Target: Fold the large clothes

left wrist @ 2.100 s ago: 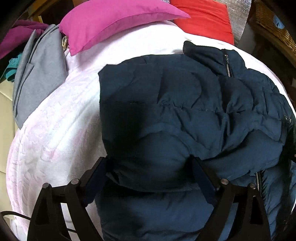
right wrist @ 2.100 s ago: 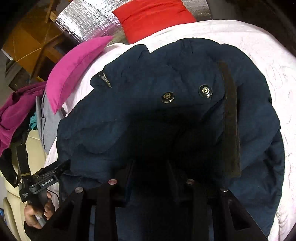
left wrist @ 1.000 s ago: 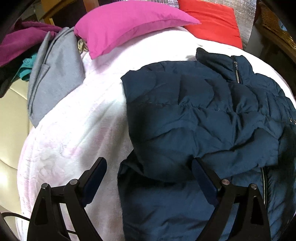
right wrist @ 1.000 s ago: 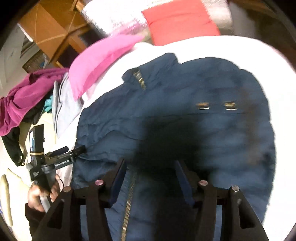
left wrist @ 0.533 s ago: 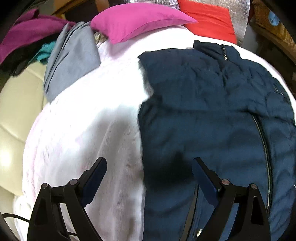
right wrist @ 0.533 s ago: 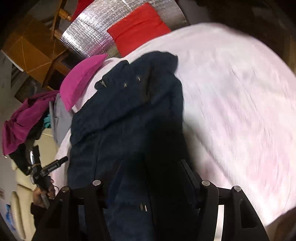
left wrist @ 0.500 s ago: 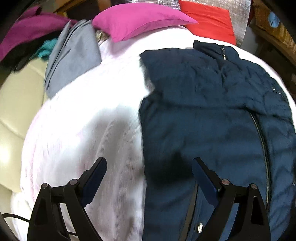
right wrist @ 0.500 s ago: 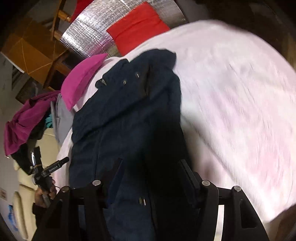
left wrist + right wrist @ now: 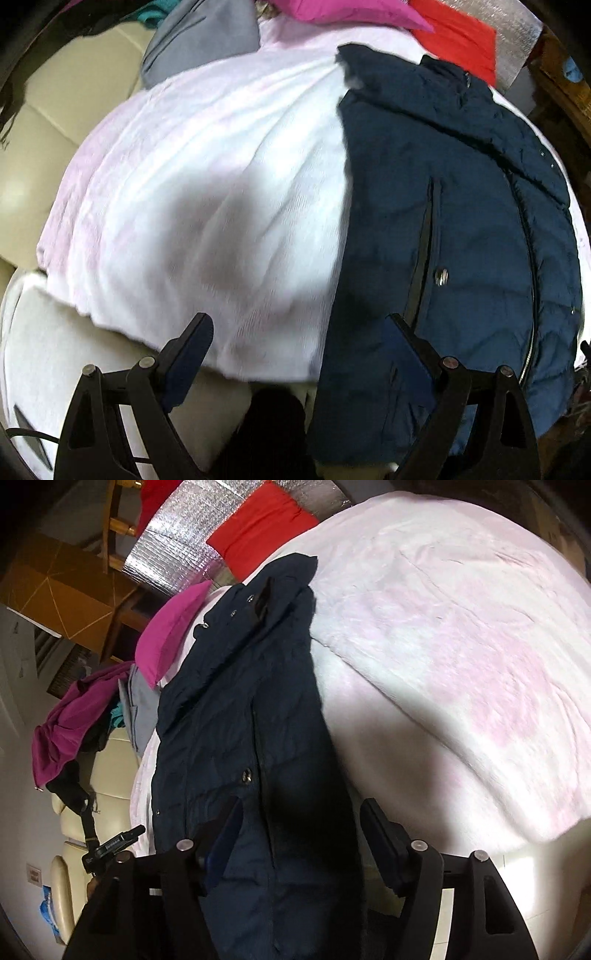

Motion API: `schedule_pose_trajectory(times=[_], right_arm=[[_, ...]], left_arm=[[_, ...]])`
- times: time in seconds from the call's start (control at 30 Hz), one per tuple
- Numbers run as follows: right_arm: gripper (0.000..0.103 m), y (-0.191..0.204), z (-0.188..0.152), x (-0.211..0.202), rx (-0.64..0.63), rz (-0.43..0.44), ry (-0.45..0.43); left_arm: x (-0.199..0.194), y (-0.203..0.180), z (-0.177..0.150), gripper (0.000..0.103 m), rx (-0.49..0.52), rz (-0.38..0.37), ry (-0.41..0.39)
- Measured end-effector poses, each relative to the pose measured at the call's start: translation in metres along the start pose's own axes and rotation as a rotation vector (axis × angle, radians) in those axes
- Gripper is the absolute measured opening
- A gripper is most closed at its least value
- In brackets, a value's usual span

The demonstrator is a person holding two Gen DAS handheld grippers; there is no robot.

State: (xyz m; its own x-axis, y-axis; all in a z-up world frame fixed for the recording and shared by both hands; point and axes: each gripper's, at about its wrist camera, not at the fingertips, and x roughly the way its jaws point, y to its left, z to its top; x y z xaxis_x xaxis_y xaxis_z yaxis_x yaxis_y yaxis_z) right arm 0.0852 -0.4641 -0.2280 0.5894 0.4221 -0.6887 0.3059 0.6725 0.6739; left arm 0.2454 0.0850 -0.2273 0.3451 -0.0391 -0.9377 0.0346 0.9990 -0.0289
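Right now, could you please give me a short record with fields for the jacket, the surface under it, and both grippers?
garment: navy puffer jacket, folded lengthwise into a long narrow strip
surface: pale pink blanket
beyond the jacket: magenta pillow, red cushion
left gripper: open, nothing gripped, above the blanket edge beside the jacket
right gripper: jaws opening over the jacket's near end, pads not pressing

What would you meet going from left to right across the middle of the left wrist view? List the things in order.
Cream sofa → white-pink blanket → navy puffer jacket.
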Motion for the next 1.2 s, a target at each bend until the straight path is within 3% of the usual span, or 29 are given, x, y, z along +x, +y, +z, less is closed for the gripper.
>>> schedule_pose_trajectory(times=[0.17, 0.43, 0.53, 0.63, 0.7, 0.83, 1.0, 1.1, 1.2], right_arm=[[0.071, -0.02, -0.017, -0.011, 0.057, 0.043, -0.005], [0.071, -0.037, -0.042, 0.005, 0.14, 0.116, 0.055], [0.071, -0.038, -0.046, 0.012, 0.147, 0.104, 0.066], [0.071, -0.044, -0.048, 0.02, 0.169, 0.11, 0.095], [0.071, -0.043, -0.05, 0.027, 0.18, 0.13, 0.124], [0.071, -0.022, -0.055, 0.036, 0.116, 0.14, 0.192], [0.064, 0.0, -0.054, 0.037, 0.047, 0.129, 0.188], [0.062, -0.008, -0.054, 0.043, 0.084, 0.111, 0.196], [0.058, -0.013, -0.054, 0.052, 0.111, 0.113, 0.21]], left_arm=[[-0.003, 0.0, -0.01, 0.094, -0.013, 0.012, 0.071], [0.03, -0.009, -0.02, 0.094, -0.012, 0.019, 0.225], [0.042, -0.012, -0.022, 0.094, -0.028, -0.019, 0.271], [0.049, -0.018, -0.029, 0.093, -0.041, -0.109, 0.3], [0.052, -0.02, -0.033, 0.087, -0.048, -0.127, 0.306], [0.046, -0.021, -0.04, 0.058, -0.065, -0.189, 0.304], [0.041, -0.018, -0.046, 0.059, -0.061, -0.188, 0.3], [0.05, -0.016, -0.053, 0.071, -0.074, -0.184, 0.357], [0.055, -0.019, -0.055, 0.071, -0.07, -0.201, 0.359]])
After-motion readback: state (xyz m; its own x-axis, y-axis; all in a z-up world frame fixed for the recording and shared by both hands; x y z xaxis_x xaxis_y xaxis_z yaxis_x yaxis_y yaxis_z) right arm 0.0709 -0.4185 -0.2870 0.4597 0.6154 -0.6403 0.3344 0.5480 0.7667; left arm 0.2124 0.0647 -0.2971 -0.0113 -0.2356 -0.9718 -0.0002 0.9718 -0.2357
